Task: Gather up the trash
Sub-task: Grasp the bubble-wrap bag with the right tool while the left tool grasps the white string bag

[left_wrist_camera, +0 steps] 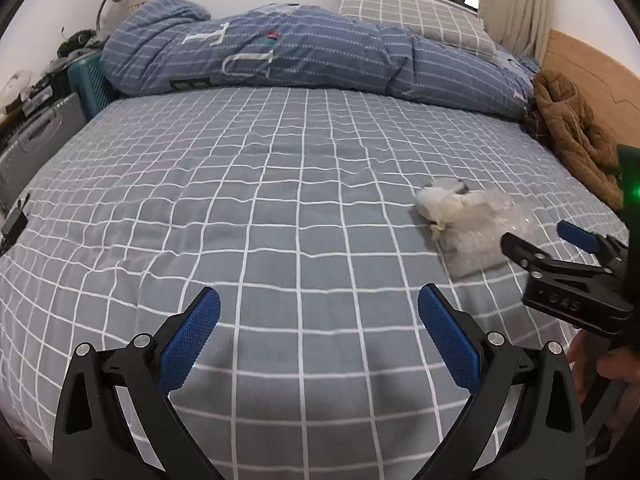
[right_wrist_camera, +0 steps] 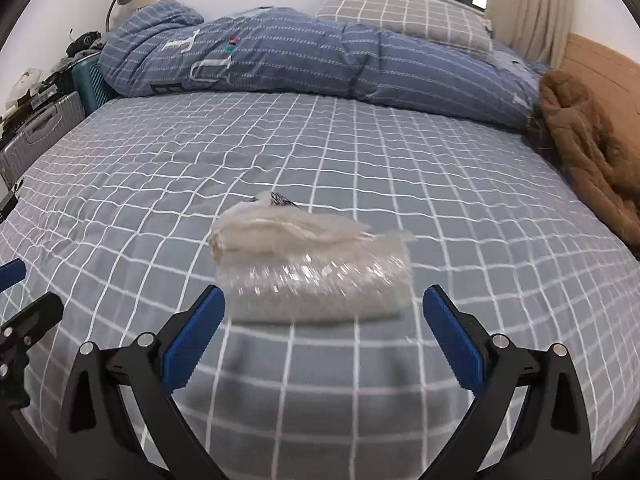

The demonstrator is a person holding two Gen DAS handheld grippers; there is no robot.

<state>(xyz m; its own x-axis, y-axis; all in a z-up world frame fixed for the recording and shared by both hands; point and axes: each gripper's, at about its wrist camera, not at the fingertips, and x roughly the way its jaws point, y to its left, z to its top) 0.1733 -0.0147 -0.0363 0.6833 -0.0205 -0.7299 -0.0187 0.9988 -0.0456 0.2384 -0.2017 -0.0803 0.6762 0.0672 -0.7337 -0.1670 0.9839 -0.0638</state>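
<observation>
Now the right gripper (right_wrist_camera: 324, 308), jaws wide and empty, should straddle the bubble wrap (right_wrist_camera: 320, 280) and crumpled tissue (right_wrist_camera: 256, 232) together, pinching low; left gripper (left_wrist_camera: 319, 312) gapes empty.

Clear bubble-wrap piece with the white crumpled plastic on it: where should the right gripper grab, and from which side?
Probably the near end of the clear bubble-wrap piece, straight ahead of the open right gripper, low along the grey checked bedsheet. It lies flat and wide between the fingers, so pinching a raised fold beats spanning the width.

Blue duvet (left_wrist_camera: 280, 52), checked pillow (left_wrist_camera: 412, 16), brown coat (left_wrist_camera: 572, 128), suitcase (left_wrist_camera: 36, 140).
</observation>
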